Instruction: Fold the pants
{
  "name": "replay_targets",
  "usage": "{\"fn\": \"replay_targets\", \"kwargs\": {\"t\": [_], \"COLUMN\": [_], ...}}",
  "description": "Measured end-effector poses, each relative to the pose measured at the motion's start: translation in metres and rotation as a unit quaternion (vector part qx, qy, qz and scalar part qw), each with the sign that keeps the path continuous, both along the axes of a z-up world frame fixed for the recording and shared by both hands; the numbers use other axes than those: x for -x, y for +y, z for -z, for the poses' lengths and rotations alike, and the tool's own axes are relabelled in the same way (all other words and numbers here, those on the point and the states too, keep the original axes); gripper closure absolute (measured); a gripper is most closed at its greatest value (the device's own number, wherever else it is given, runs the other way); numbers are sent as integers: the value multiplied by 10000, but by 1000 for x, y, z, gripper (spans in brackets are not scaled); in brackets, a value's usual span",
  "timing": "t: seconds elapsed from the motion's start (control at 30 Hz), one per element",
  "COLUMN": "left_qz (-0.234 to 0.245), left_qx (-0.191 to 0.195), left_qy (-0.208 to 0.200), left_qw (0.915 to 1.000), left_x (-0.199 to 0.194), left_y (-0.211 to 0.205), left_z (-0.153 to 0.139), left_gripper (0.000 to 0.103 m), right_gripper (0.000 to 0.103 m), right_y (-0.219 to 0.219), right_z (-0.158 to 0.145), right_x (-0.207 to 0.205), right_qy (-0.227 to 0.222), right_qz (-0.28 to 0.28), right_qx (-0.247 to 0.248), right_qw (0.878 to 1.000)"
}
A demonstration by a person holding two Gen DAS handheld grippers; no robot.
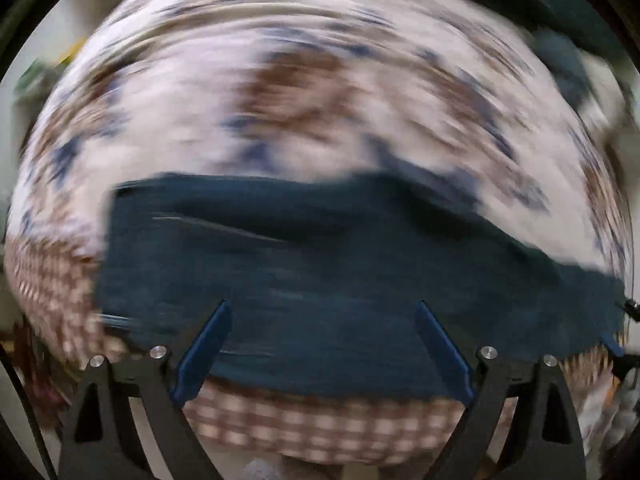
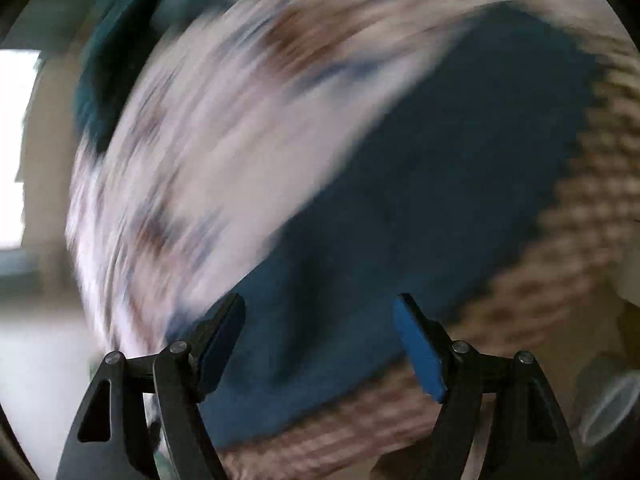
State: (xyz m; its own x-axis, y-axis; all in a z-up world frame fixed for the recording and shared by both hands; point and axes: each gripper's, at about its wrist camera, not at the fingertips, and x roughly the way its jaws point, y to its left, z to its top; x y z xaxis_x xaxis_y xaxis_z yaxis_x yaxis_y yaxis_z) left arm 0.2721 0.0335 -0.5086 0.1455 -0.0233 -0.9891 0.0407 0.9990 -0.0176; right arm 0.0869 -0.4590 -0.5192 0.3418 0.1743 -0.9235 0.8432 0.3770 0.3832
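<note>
Both views heavily motion-blurred; detail limited. Pants [image 1: 340,280], dark blue, lie flat on a patterned cloth [image 1: 320,100], white with brown and blue blotches and a brown checked border [image 1: 320,432] at 6 o'clock. In the left view the pants fill the lower half, 3 to 9 o'clock. Left gripper [image 1: 322,344]: jaws spread wide over the pants, nothing between them. Right gripper [image 2: 320,344]: jaws likewise apart and empty, with pants [image 2: 420,200] running from 6 toward 1 o'clock. Judgement: both are held apart, ready to pinch the fabric edge for a fold. Contact with fabric cannot be told. No containers discernible; a dark teal mass [image 2: 112,60] at 10 o'clock is unidentifiable.
</note>
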Motion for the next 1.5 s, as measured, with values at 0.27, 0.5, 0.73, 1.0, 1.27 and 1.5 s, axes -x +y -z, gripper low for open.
{"fn": "replay_targets", "kwargs": {"t": [0.27,0.5,0.73,1.0,1.27,1.5], "left_qz": [1089,1201,820,771,725,772], "left_qx": [-372,-827,-676,-659,-631,-556], "left_qy": [86,636,704,722,750,848], "left_qw": [9933,9873,9918,9922,9925,9918], "left_x": [14,10,-4,-2,-1,-11], "left_y": [-197,-261,-252,-254,-269,-266], "left_z": [42,114,129,122,122,123], "left_gripper": [9,8,0,0,0,0], "right_gripper": [37,78,94,87,36,35], "right_y": [-184,-212,-195,-197,-178,-174], "right_z": [20,76,52,59,87,111], "right_x": [59,42,43,59,92,88], "right_qy": [-146,332,87,405,-335,-1527], "right_qz": [971,579,252,35,277,1074], "right_qx": [482,-51,535,271,-731,-969], "right_qw": [9940,9978,9982,9988,9964,9776]}}
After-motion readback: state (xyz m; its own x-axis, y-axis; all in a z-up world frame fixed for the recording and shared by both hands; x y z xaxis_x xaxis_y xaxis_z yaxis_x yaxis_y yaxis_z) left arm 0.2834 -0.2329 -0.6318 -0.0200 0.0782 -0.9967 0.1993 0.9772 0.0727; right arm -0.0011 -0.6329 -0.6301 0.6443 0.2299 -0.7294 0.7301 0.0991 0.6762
